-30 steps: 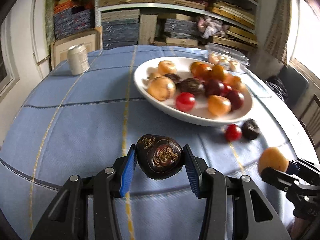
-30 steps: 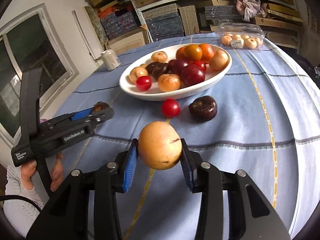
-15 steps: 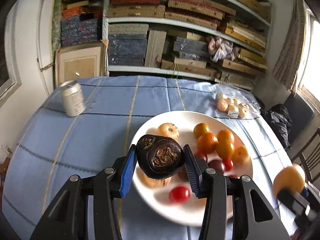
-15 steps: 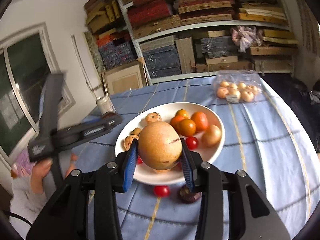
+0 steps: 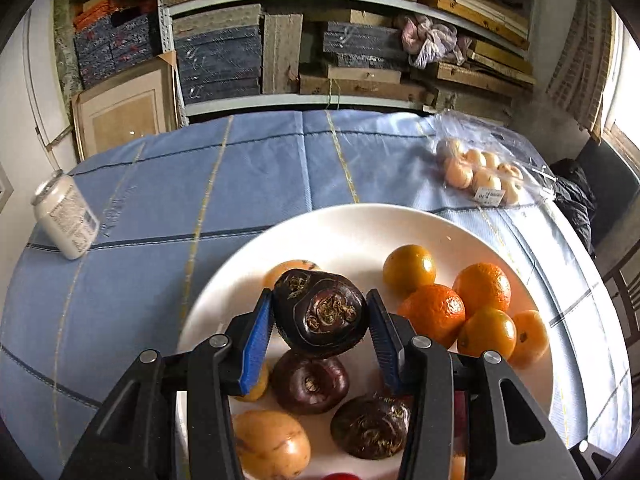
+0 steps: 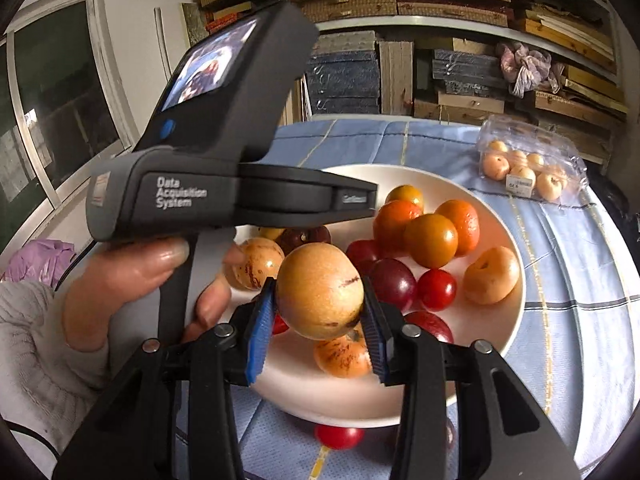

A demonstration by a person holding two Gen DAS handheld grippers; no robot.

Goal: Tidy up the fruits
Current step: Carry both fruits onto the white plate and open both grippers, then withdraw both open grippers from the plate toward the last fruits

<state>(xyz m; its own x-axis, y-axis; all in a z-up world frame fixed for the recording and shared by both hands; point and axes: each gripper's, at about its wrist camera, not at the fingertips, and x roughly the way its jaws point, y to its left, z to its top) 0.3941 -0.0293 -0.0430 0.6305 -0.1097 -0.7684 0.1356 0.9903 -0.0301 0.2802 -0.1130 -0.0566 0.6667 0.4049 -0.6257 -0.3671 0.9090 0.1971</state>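
My left gripper (image 5: 320, 330) is shut on a dark brown fruit (image 5: 320, 314) and holds it above the white plate (image 5: 352, 224), over two more dark fruits (image 5: 310, 386). Oranges (image 5: 434, 312) lie at the plate's right. My right gripper (image 6: 318, 322) is shut on a tan round fruit (image 6: 320, 296) above the near side of the same plate (image 6: 508, 332). The left gripper's body (image 6: 224, 184) and the hand holding it fill the left of the right wrist view and hide part of the plate.
A pale can (image 5: 66, 222) stands at the table's left edge. A clear pack of small pale fruits (image 5: 480, 176) lies at the back right. A red tomato (image 6: 338, 436) lies on the blue cloth before the plate. Shelves of boxes stand behind the table.
Both grippers have risen from near the tablecloth and moved forward over the plate, each still holding its fruit. The left gripper now sits close beside the right one.
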